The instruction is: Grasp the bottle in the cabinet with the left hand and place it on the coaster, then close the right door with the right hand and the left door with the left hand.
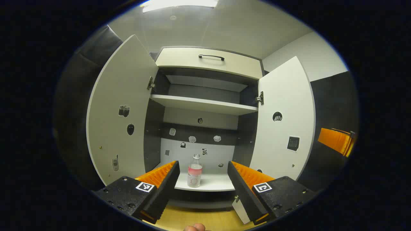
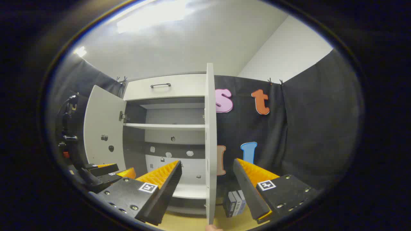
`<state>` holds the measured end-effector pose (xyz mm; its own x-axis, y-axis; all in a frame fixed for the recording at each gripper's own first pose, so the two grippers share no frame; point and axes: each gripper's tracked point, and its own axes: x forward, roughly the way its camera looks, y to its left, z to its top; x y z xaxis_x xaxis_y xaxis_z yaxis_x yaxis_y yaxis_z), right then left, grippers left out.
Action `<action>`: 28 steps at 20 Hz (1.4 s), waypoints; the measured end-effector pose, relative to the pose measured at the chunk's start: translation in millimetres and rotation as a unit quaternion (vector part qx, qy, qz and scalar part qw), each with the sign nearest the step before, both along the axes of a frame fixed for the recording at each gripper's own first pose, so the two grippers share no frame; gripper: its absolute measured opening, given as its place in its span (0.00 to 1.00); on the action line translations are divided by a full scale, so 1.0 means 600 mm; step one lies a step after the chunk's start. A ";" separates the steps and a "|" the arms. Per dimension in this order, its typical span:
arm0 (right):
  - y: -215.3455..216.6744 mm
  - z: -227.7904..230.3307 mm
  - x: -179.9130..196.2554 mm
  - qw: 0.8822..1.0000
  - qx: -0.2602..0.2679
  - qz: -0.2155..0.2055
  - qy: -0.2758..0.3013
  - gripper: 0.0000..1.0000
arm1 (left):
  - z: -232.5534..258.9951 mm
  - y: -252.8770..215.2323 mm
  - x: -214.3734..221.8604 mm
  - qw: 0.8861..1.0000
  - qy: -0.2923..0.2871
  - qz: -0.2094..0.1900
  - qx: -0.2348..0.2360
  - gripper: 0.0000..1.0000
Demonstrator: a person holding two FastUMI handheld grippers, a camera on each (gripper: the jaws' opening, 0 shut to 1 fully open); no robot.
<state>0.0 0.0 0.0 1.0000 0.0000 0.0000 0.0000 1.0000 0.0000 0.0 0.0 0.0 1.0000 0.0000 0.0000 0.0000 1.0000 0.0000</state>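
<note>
A small clear bottle (image 1: 194, 171) with a pink label stands upright on the cabinet's bottom shelf (image 1: 212, 183), near its front edge. My left gripper (image 1: 203, 165) is open in front of the cabinet, short of the bottle, which shows between its orange fingers. Both doors stand open: the left door (image 1: 120, 112) and the right door (image 1: 284, 118). My right gripper (image 2: 208, 163) is open and holds nothing. The right door (image 2: 210, 144) is edge-on in line with its gap, farther off. The left gripper (image 2: 102, 173) shows low at the left of the right gripper view.
An upper shelf (image 1: 202, 104) and a drawer with a black handle (image 1: 211, 57) sit above the bottle. A few books (image 2: 236, 202) stand on the wooden table (image 2: 192, 224) right of the cabinet. The right gripper's orange finger (image 1: 335, 140) shows beyond the right door.
</note>
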 end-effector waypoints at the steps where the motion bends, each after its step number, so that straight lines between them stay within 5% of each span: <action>1: -0.003 0.002 0.000 1.000 0.001 -0.004 0.001 0.97 | -0.005 0.002 0.006 1.000 0.005 -0.002 0.003 0.96; 14: -0.062 0.012 0.006 0.996 -0.019 -0.089 -0.009 0.97 | -0.078 0.041 0.184 0.997 0.040 0.001 0.065 0.96; 28: -0.143 0.015 -0.032 0.976 -0.048 -0.212 -0.005 0.93 | -0.236 0.083 0.400 0.988 0.127 0.023 0.081 0.97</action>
<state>-19.4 -85.5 9.0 0.9097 -0.4142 0.0303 0.4151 0.9051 -0.0916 239.9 49.5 -141.6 0.9667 0.0656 -0.2472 -0.0243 0.9857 0.1666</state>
